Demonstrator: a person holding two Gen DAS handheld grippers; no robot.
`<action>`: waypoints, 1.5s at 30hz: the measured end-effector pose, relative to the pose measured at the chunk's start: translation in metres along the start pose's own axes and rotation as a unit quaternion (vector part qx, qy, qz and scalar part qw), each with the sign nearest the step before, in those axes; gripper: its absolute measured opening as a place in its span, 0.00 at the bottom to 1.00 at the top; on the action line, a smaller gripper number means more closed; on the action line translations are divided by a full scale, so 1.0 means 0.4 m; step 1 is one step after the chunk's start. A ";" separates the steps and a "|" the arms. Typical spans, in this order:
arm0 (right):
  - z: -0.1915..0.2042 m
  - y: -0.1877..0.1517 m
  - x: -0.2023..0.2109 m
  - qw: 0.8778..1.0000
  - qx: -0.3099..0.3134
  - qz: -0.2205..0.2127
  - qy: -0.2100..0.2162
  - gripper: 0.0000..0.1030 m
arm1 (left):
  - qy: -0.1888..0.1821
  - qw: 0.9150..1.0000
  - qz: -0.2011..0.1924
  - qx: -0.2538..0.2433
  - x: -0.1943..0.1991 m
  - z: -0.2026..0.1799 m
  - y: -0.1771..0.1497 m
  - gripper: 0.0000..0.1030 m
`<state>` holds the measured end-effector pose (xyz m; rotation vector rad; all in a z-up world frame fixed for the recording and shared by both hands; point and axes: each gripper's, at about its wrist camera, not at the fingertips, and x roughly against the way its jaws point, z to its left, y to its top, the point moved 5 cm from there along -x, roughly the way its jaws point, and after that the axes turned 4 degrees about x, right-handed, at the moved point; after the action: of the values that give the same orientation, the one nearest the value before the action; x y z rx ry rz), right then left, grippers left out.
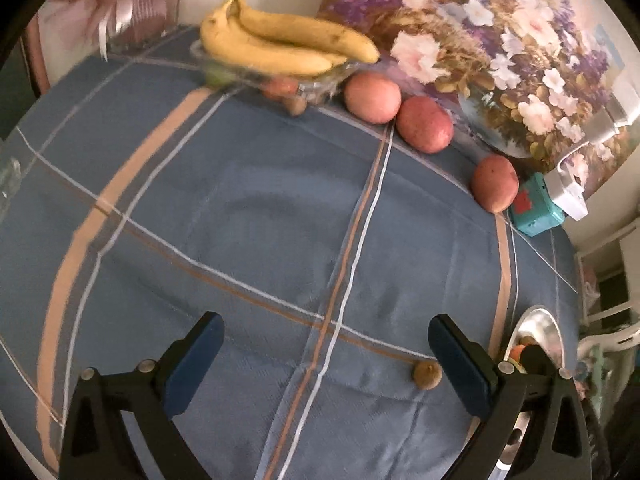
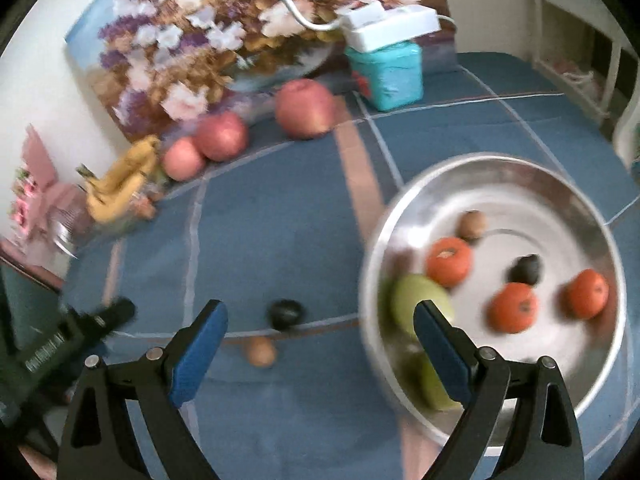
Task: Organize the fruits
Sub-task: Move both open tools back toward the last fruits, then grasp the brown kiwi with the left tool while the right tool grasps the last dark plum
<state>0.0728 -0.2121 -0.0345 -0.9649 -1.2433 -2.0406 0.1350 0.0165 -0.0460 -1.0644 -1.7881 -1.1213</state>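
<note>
Two bananas [image 1: 280,46] lie lengthwise across glass dish [image 1: 320,80], stems up-left.

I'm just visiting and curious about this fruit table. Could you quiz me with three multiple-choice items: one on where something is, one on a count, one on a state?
1. Where do the bananas lie?
A. on the glass dish
B. in the metal bowl
C. on the teal box

2. How many orange fruits are in the metal bowl?
A. one
B. three
C. five

3. What state is the right tool in?
A. shut on an apple
B. shut and empty
C. open and empty

Answers:
1 A: the bunch rests on the clear glass dish near the wall.
2 B: three orange fruits show inside the bowl.
3 C: its blue pads stand wide apart, gripping nothing.
</note>
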 end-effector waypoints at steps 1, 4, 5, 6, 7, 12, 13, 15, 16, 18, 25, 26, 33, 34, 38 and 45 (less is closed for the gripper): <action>0.004 0.005 -0.002 1.000 -0.004 -0.002 0.007 0.92 | 0.005 1.000 0.007 -0.004 -0.005 -0.005 -0.005 1.00; 0.012 0.009 -0.014 1.000 -0.014 -0.001 0.023 0.91 | 0.005 0.999 0.027 -0.028 -0.033 -0.035 -0.029 0.99; 0.013 0.009 -0.021 1.000 -0.014 0.001 0.026 0.91 | -0.005 0.999 0.035 -0.040 -0.042 -0.053 -0.040 0.99; 0.017 0.008 -0.024 1.000 -0.014 0.003 0.027 0.91 | -0.015 0.998 0.043 -0.050 -0.050 -0.069 -0.050 0.99; 0.018 0.008 -0.029 0.999 -0.016 0.005 0.029 0.90 | -0.021 0.996 0.051 -0.064 -0.058 -0.088 -0.062 0.98; 0.005 0.011 -0.051 0.998 -0.029 0.013 0.049 0.66 | -0.042 0.990 0.077 -0.115 -0.088 -0.160 -0.112 0.87; 0.003 0.011 -0.057 0.998 -0.030 0.015 0.050 0.63 | -0.048 0.988 0.081 -0.122 -0.093 -0.175 -0.123 0.85; 0.000 0.007 -0.068 0.998 -0.032 0.022 0.057 0.54 | -0.055 0.986 0.085 -0.130 -0.103 -0.192 -0.133 0.81; 0.000 0.005 -0.074 0.997 -0.033 0.025 0.060 0.48 | -0.057 0.985 0.090 -0.133 -0.111 -0.201 -0.139 0.76; 0.002 -0.002 -0.086 0.997 -0.031 0.033 0.065 0.47 | -0.064 0.984 0.100 -0.133 -0.126 -0.207 -0.142 0.65; 0.007 -0.026 -0.130 0.996 -0.020 0.059 0.067 0.46 | -0.076 0.981 0.116 -0.137 -0.149 -0.235 -0.158 0.29; 0.007 -0.030 -0.135 0.996 -0.019 0.062 0.067 0.46 | -0.080 0.980 0.117 -0.137 -0.150 -0.238 -0.159 0.27; 0.011 -0.037 -0.153 0.996 -0.011 0.060 0.060 0.42 | -0.073 0.983 0.111 -0.126 -0.142 -0.218 -0.143 0.26; 0.010 -0.039 -0.154 0.996 -0.011 0.060 0.059 0.41 | -0.073 0.984 0.113 -0.121 -0.142 -0.214 -0.141 0.25; 0.012 -0.036 -0.155 0.997 -0.011 0.057 0.059 0.36 | -0.064 0.988 0.106 -0.092 -0.128 -0.178 -0.109 0.25; 0.038 -0.039 -0.165 0.997 0.013 0.063 0.052 0.34 | -0.072 0.994 0.080 -0.017 -0.092 -0.094 -0.037 0.25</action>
<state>0.1041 -0.1858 -0.0908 -0.8890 -1.1232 -1.9472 0.1412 -0.0317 -0.0710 -1.3144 -1.7620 -1.0032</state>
